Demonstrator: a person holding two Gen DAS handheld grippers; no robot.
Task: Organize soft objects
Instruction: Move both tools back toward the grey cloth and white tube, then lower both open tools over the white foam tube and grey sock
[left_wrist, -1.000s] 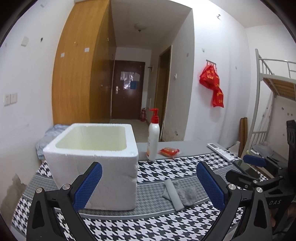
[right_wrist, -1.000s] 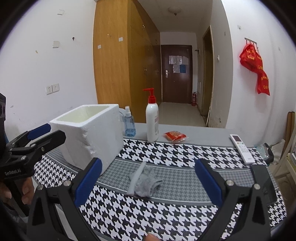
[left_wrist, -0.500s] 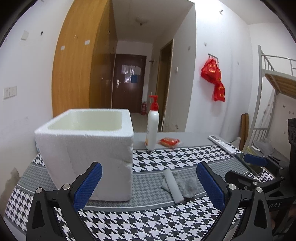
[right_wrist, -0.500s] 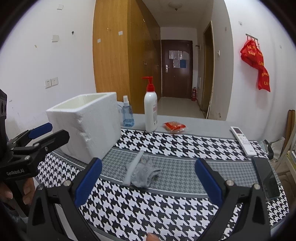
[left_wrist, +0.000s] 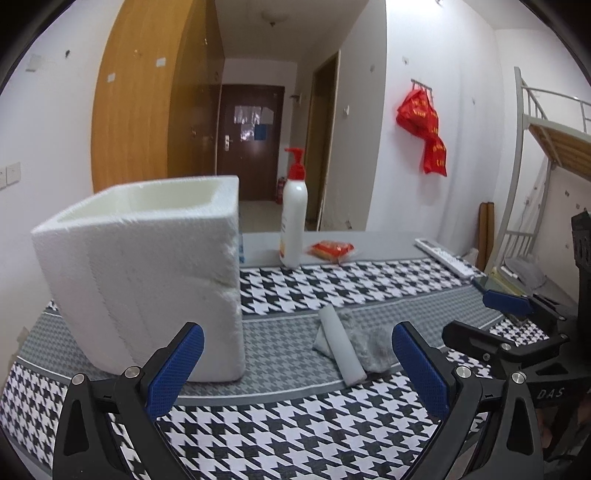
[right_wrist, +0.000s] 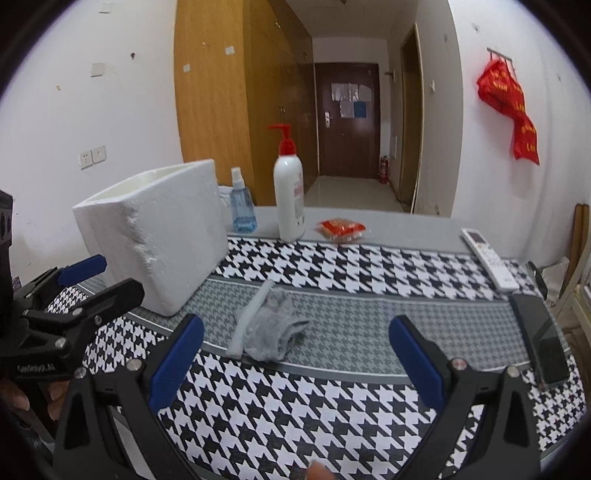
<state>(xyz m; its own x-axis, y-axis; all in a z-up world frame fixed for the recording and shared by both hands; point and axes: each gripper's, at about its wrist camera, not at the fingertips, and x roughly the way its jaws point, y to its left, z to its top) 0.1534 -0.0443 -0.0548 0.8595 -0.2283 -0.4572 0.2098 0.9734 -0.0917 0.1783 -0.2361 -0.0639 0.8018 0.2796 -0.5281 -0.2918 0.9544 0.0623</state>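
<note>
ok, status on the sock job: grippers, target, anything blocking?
Left gripper open, empty. Right gripper open, empty. Grey socks lying on the tablecloth, untouched, beside the foam box. Nothing between grippers and socks.

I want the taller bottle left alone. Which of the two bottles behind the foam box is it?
The white pump bottle with the red pump head; the small blue spray bottle beside it is much shorter.
</note>
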